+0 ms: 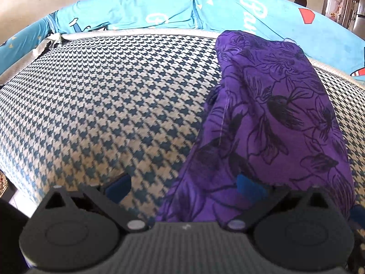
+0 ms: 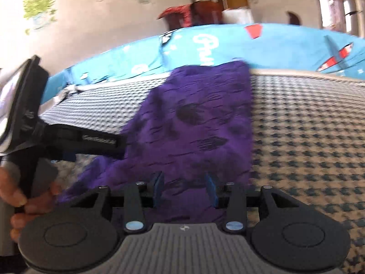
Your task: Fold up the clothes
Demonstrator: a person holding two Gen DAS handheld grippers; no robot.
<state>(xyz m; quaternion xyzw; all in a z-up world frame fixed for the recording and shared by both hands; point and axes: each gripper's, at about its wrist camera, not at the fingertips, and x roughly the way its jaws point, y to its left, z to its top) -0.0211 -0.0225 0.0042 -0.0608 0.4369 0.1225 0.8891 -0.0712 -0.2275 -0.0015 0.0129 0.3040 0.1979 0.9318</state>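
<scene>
With its blue pads spread and gripping nothing, the left gripper hovers over the purple floral garment, while the right gripper, pads parted, has it lying ahead on the houndstooth cushion toward the turquoise sheet.

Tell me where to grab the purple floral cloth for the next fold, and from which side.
Take the purple floral cloth at its near end, coming in low from the near edge of the houndstooth cover. It lies as a long narrow strip running away toward the blue sheet, so the near end is probably the easiest to lift.
</scene>
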